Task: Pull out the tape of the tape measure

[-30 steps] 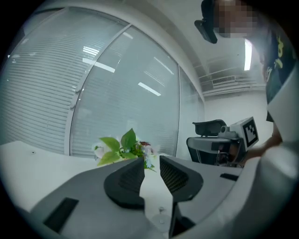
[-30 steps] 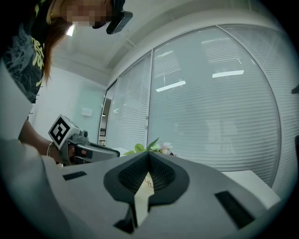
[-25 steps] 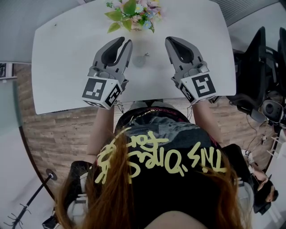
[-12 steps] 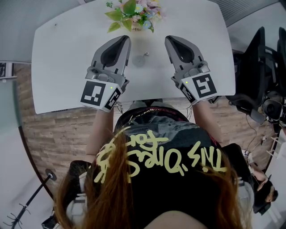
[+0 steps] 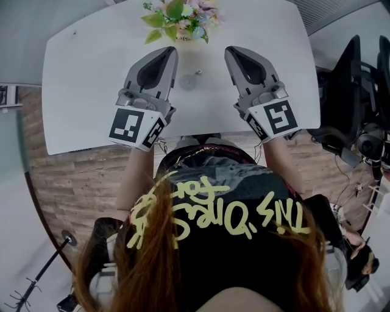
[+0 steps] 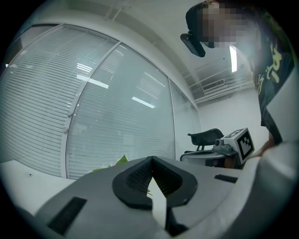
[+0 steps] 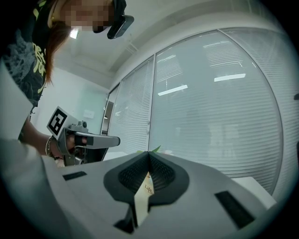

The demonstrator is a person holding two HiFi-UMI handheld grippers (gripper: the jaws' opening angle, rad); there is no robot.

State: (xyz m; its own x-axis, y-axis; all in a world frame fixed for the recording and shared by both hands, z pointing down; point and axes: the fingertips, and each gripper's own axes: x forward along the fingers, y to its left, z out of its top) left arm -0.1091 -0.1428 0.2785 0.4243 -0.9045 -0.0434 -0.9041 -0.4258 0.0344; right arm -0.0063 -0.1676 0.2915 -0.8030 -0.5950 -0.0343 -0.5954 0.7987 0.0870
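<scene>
The left tongs [image 5: 170, 52] are held level over the white table [image 5: 79, 79]. Their jaws have just been closing and are found brought together, with nothing between them. The tape measure [image 5: 189, 81], seen only as a small round grey item, is noted lying on the table between the two tongs, touched by neither. A flower arrangement [image 5: 180, 18] is placed just beyond it at the far edge. The right tongs [image 5: 231, 52] are likewise held level, jaws together and empty.
</scene>
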